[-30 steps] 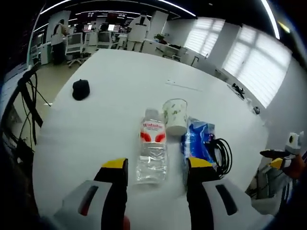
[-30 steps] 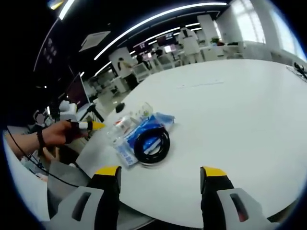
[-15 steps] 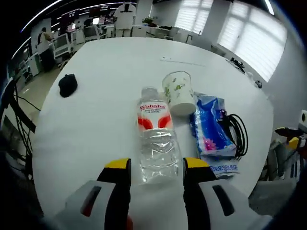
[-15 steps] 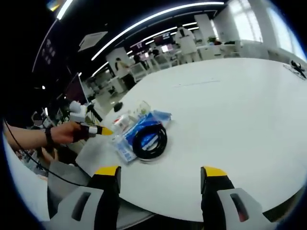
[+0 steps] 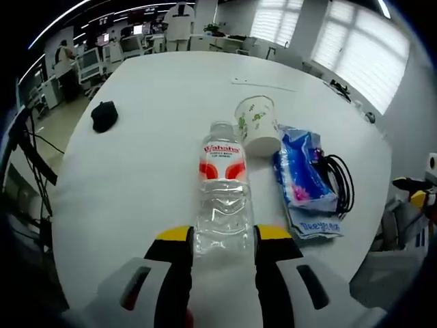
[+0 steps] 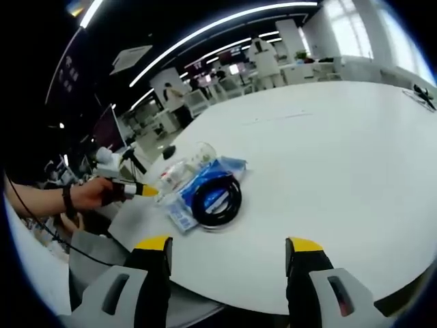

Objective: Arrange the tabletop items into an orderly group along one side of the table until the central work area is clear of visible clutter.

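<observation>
The left gripper (image 5: 222, 236) is closing around the lying bottle (image 5: 222, 198), jaws at its base, perhaps touching. The right gripper (image 6: 229, 246) is wide open, empty. Next move, I think: grip firmly and shift the bottle beside the cup (image 5: 258, 125).

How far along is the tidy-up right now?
Done: paper cup, blue tissue pack and black cable coil already sit grouped near the table edge. In hand: the left gripper closes around the lying water bottle's base. Left: the black mouse sits apart; the right gripper is open.

clear bottle (image 5: 222, 201) lying beside cup (image 5: 257, 126), blue pack (image 5: 301, 176), cable (image 5: 341, 184).
</observation>
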`<state>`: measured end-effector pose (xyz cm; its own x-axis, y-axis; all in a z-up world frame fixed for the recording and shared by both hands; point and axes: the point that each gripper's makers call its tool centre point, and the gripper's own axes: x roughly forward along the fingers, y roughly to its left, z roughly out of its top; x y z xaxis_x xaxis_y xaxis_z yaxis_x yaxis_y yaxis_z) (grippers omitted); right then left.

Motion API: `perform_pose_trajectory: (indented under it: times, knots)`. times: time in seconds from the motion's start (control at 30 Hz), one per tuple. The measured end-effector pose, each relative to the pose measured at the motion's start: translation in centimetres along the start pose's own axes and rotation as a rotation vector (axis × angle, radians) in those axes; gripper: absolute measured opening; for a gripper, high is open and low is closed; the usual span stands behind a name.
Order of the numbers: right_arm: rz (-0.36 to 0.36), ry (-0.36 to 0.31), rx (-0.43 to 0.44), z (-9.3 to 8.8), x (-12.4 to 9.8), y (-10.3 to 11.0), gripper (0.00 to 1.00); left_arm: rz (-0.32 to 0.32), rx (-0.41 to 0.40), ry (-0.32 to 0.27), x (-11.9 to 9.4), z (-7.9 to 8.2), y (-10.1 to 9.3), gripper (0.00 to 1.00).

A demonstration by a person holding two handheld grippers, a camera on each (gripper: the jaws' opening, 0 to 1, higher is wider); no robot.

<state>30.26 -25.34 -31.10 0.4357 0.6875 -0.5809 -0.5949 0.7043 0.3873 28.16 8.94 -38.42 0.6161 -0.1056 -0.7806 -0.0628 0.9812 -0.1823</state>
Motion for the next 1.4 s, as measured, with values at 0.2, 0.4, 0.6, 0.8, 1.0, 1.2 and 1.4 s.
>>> perform_pose_trajectory:
  times: [0.2, 0.4, 0.6, 0.8, 1.0, 1.2, 1.4]
  knots:
    - [0.017, -0.002, -0.002, 0.2, 0.7, 0.8, 0.68, 0.026, -0.03, 0.013, -1.6, -1.9, 0.5, 0.34]
    - [0.04, 0.008, -0.015, 0.3, 1.5, 1.5, 0.68, 0.056, -0.085, 0.015, -3.4, -4.2, 1.1, 0.34]
    - [0.067, 0.019, -0.028, 0.4, 2.4, 2.0, 0.68, 0.08, -0.103, 0.02, -5.1, -6.0, 1.0, 0.34]
    - [0.105, 0.04, -0.055, 0.7, 3.4, 2.9, 0.68, 0.092, -0.125, 0.026, -5.6, -7.0, 0.7, 0.34]
    - [0.13, 0.038, -0.065, 0.9, 3.8, 3.3, 0.68, 0.105, -0.135, 0.044, -6.1, -7.9, 0.4, 0.34]
    - [0.15, 0.047, -0.075, 0.8, 3.8, 3.6, 0.68, 0.108, -0.083, 0.085, -6.5, -7.7, 0.4, 0.34]
    - [0.159, 0.062, -0.084, 0.5, 3.6, 3.7, 0.69, 0.102, -0.116, 0.052, -6.6, -6.3, 0.7, 0.33]
